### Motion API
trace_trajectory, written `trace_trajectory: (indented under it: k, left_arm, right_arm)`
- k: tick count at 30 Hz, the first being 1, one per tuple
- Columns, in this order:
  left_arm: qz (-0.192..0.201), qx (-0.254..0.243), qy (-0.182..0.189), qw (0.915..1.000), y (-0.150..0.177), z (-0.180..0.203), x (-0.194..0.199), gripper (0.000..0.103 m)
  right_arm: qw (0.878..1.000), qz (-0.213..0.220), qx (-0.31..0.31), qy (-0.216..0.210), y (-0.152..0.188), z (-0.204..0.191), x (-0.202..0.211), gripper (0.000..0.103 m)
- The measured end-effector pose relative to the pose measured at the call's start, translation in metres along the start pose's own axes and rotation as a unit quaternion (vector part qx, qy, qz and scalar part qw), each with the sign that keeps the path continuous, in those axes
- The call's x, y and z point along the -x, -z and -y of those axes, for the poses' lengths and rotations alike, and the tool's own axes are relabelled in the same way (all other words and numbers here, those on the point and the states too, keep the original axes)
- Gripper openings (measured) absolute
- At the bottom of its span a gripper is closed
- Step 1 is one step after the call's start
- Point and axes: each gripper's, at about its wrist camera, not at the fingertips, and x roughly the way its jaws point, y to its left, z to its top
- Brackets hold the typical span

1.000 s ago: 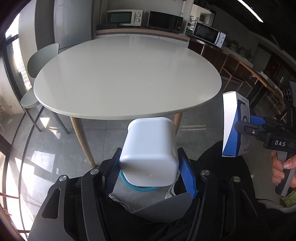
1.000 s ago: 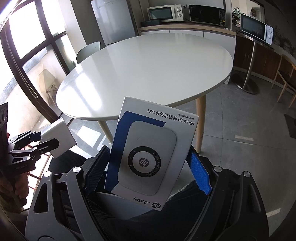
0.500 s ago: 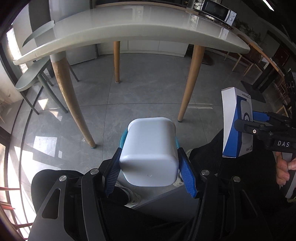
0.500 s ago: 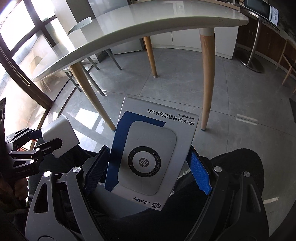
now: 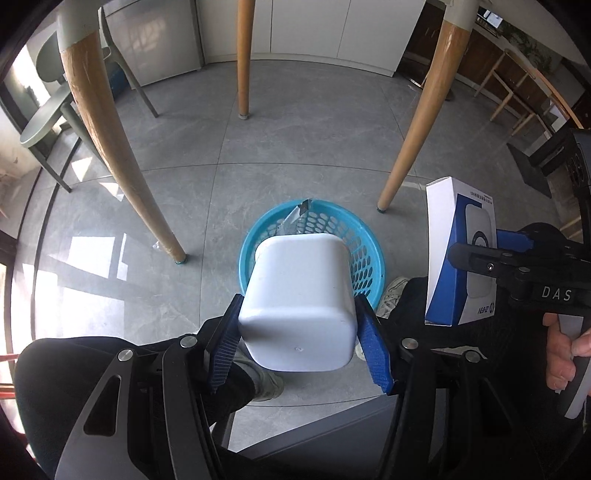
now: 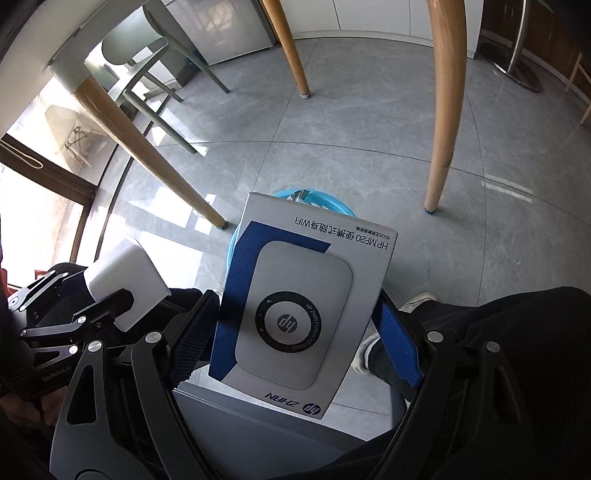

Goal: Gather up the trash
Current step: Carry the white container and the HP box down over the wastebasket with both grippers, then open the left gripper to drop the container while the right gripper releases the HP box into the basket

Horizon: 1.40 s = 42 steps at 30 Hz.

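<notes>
Below both grippers, on the grey tile floor (image 5: 295, 155), sits a blue perforated basket (image 5: 364, 254) with a scrap of clear/silver wrapper (image 5: 295, 218) against its far rim. Left gripper (image 5: 299, 345) is clamped on a white rounded plastic container (image 5: 299, 302), blue pads pressing both its sides; the container hangs over the near-left part of the basket and hides most of the opening in the left view. Right gripper (image 6: 295, 339) is clamped on a white-and-blue HP WiFi box (image 6: 306, 295), held flat-face to the camera, print upside down; the box covers the basket almost entirely in the right view, only the far rim (image 6: 332, 203) shows.

Surroundings: three wooden table legs (image 5: 110, 147) stand around the basket, one near-left, one near-right, one far centre; none touches it. Green chair (image 5: 48, 114) far left, beyond the left leg. White cabinets (image 5: 314, 29) along the far wall, dark wooden furniture (image 5: 517, 85) far right.

Near edge: person's legs in black trousers (image 5: 74, 369) and light sneakers (image 5: 393, 295) just beside the basket's near rim. A grey seat edge (image 5: 321, 432) sits under the grippers. Person's hand (image 5: 565, 354) on the right gripper's handle is visible at right in the left view.
</notes>
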Motion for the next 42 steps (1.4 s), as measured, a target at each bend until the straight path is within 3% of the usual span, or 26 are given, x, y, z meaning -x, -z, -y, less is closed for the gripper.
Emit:
trace_trajectory:
  k: [12,18,27,31,42]
  left_arm:
    - [-0.039,0.050,0.035,0.9974,-0.021,-0.016,-0.058,0.059]
    - [-0.059,0.079,0.032,0.9945,-0.028,-0.028,-0.089,0.059]
    - [-0.073,0.079,0.045,0.9932,-0.034,-0.028,-0.112,0.059]
    - [-0.067,0.104,0.074,0.9896,-0.039,-0.036,-0.114,0.066]
    - [-0.065,0.108,0.062,0.9901,-0.037,-0.042,-0.112,0.069]
  right_arm:
    - [0.999,-0.050,-0.019,0.005,-0.025,0.008,-0.076,0.079]
    - [0.997,-0.068,-0.020,0.011,-0.031,0.017,-0.101,0.079]
    - [0.997,-0.074,-0.022,0.006,-0.032,0.021,-0.111,0.080]
    - [0.996,-0.083,-0.025,0.003,-0.033,0.021,-0.118,0.081]
    - [0.996,-0.082,-0.021,0.004,-0.034,0.021,-0.118,0.087]
